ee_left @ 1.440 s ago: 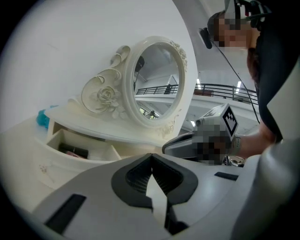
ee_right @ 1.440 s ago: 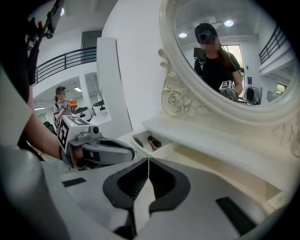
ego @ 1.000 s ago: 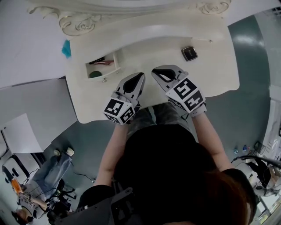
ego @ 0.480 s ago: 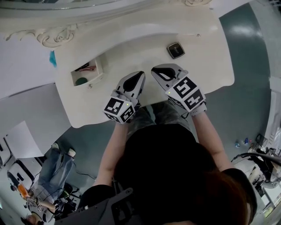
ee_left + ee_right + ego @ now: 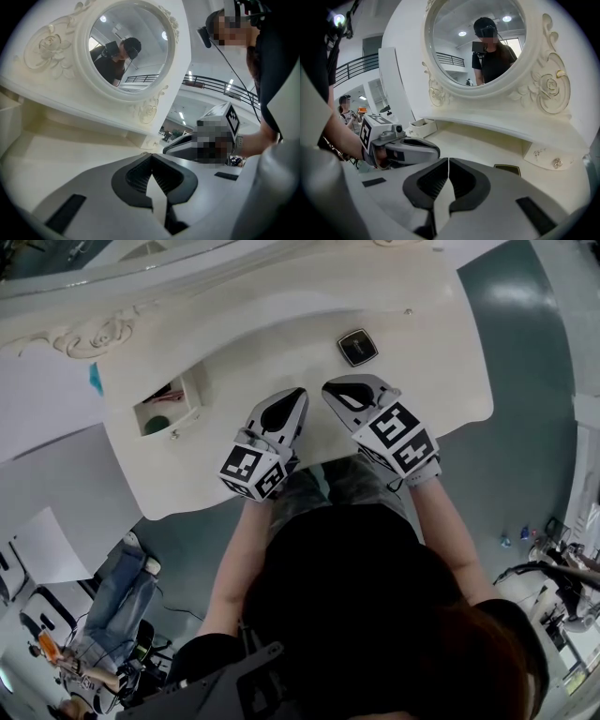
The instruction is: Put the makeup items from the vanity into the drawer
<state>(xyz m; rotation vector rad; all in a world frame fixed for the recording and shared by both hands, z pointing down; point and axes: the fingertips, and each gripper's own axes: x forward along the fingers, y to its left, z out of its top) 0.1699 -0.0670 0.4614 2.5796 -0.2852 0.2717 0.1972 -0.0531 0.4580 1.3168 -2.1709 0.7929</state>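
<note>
A black square compact [image 5: 357, 347] lies on the white vanity top [image 5: 431, 381], a short way beyond my right gripper [image 5: 328, 388]; it also shows low in the right gripper view as the compact [image 5: 507, 168]. The small drawer [image 5: 169, 404] stands open at the vanity's left with a green round item and a dark reddish item inside. My left gripper [image 5: 298, 392] hovers beside the right one over the vanity's front middle. Both pairs of jaws are closed tip to tip with nothing between them, as the left gripper [image 5: 150, 154] and the right gripper [image 5: 448, 160] show in their own views.
An oval mirror in a carved white frame [image 5: 543, 89] rises behind the vanity top, with a low shelf and a knobbed drawer front [image 5: 555, 162] beneath it. Teal floor [image 5: 525, 324] lies to the right. People and equipment stand at the lower left [image 5: 103, 606].
Both grippers have shifted rightward along the vanity, away from the open drawer. The compact now lies closer to the right gripper. Both pairs of jaws have stayed closed and empty.
</note>
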